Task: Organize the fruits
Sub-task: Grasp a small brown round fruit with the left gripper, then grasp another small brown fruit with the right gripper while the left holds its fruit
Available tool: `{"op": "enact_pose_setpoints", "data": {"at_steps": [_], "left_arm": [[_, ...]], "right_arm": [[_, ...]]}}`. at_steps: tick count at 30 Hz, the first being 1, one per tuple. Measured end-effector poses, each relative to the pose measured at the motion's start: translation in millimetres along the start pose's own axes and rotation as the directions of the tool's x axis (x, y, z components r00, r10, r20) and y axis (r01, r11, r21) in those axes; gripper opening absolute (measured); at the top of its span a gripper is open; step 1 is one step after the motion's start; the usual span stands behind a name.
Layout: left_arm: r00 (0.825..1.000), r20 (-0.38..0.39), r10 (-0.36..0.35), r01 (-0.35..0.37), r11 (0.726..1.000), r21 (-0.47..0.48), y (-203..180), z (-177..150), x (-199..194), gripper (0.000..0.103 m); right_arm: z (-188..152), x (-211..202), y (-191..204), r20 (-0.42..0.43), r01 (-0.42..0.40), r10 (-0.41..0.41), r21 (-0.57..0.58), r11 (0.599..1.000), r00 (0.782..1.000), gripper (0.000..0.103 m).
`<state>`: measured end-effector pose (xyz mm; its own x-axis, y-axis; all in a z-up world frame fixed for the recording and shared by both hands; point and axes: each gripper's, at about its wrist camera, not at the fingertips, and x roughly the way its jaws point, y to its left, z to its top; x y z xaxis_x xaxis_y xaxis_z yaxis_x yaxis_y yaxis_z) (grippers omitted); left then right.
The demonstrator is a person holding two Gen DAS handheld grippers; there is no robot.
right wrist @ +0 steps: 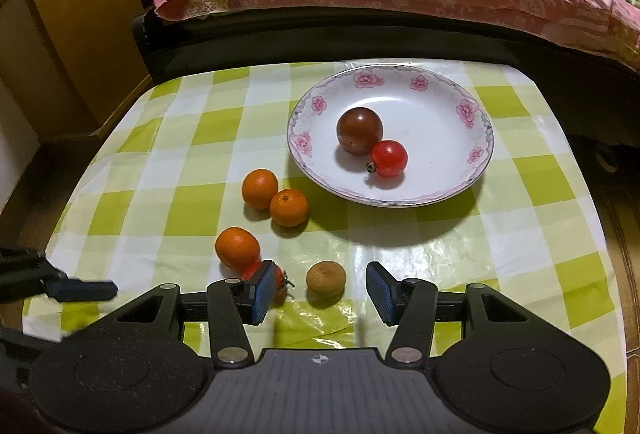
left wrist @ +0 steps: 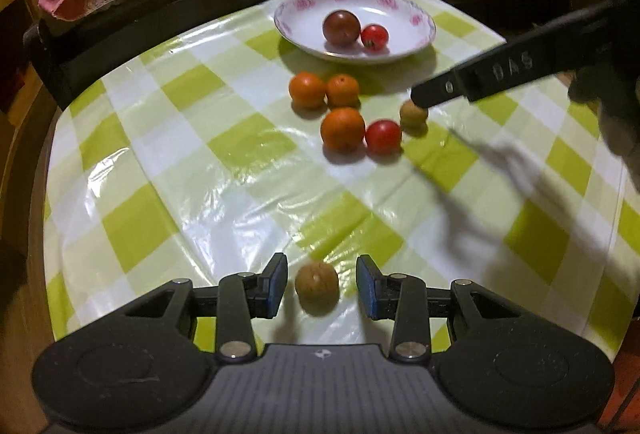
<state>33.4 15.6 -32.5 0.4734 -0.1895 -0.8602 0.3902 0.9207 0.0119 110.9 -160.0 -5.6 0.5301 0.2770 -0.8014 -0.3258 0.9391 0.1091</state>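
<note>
The left claw [left wrist: 322, 284] is spread around a brown fruit [left wrist: 317, 288]; the plate [left wrist: 416, 45] lies toward twelve o'clock.

Raised letters reading "DAS", with a "0" set apart nearer the tip, stand on the black finger of the right gripper [left wrist: 420, 101] as it reaches in over the checked tablecloth [left wrist: 224, 153] in the left wrist view; nothing else carries legible writing
</note>
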Motion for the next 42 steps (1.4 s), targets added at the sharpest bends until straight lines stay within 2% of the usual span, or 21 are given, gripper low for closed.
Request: {"op": "enact_pose_setpoints", "data": {"at_steps": [7,14,22,33,39,42], "left_arm": [[1.0,-0.012,0.004,-0.004,1.0,0.0,-1,-3,6,0.042],[1.0,-0.021,0.021,-0.021,1.0,0.006,-2,-4,10,0.032],[1.0,-0.003,-0.018,0.018,1.0,0.004,-1,-1,9,0.032],[0.998,0.025,-0.056,0.056,0.998,-0.012,2,8,10,0.032],[0.998,0.021,-0.065,0.065,0.998,-0.012,4,8,14,0.032],[0.998,0.022,-0.058,0.058,0.998,-0.002,4,6,14,0.032]], "right_arm": [[-2,-2,1,0.001,0.004,-0.004,-0.008,1.0,1.0,0.049],[-2,1,-3,-0.007,0.005,-0.005,-0.004,1.0,1.0,0.049],[-6,10,-3,-0.041,0.001,-0.002,-0.024,1.0,0.999,0.049],[-7,29,-3,-0.064,0.03,-0.037,-0.101,0.994,0.997,0.047],[-5,38,-2,-0.064,0.028,-0.035,-0.113,0.993,0.997,0.041],[-5,40,1,-0.061,0.027,-0.034,-0.126,0.992,0.998,0.033]]}}
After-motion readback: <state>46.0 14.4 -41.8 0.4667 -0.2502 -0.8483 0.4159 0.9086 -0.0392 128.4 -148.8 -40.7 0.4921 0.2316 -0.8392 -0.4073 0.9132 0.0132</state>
